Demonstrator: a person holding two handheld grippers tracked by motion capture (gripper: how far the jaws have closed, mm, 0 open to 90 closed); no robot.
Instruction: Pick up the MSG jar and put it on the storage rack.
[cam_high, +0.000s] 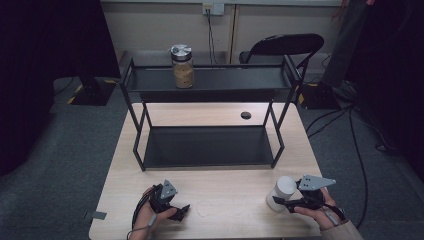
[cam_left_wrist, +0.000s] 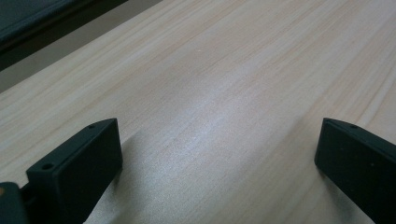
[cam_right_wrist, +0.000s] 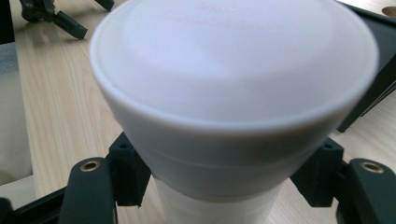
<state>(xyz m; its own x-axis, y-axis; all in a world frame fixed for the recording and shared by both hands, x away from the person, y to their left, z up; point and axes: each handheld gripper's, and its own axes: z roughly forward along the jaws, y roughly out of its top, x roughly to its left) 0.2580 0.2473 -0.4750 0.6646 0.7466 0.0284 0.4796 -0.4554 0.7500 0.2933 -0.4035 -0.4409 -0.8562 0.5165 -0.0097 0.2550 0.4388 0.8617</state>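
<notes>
The pale wooden table (cam_high: 240, 210) carries one black two-tier metal shelf rack (cam_high: 207, 145), its lower tier bare and its upper tier holding one glass jar with a silver lid and brown contents (cam_high: 182, 67). One black folding chair (cam_high: 285, 47) stands behind the table.

Near the front right edge stands one white plastic bottle with a wide white cap (cam_high: 281, 192). The right gripper (cam_high: 287, 202) is clamped on its body below the cap, jaws pressing either side in the right gripper view. The grip sits low under a broad, heavy-looking top, so the bottle (cam_right_wrist: 233, 93) could tip or swivel between the jaws when lifted, or strike the rack's front bar if raised too little.

The left gripper (cam_high: 182, 212) rests on the table at front left, jaws spread wide and empty; it offers no support if the bottle slips.
</notes>
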